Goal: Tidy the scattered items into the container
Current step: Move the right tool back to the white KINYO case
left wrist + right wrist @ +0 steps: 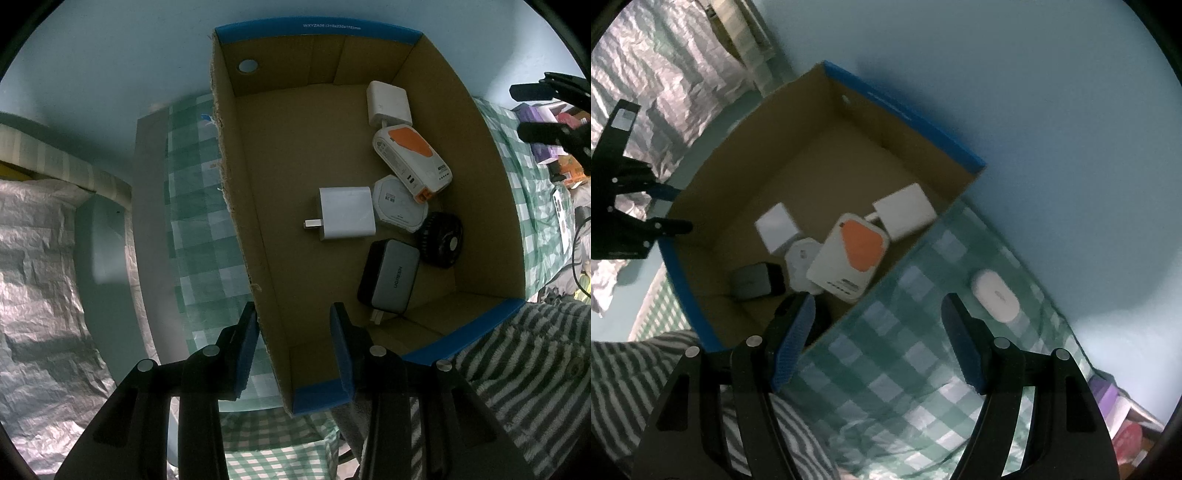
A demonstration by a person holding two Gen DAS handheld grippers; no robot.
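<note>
Left tool (pixel 293 343) straddling box (pixel 236 177) wall, pads apparently not pressing. Right tool (pixel 877 339) released, empty, over desk (pixel 905 350) nr white oval gadget (pixel 995 297).

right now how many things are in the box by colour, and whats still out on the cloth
In the cardboard box:
White chargers: 2
White hexagonal device: 1
White and orange device: 1
Grey and black charger: 1
Black round item: 1
On the cloth:
White oval device: 1
Total: 7
</note>
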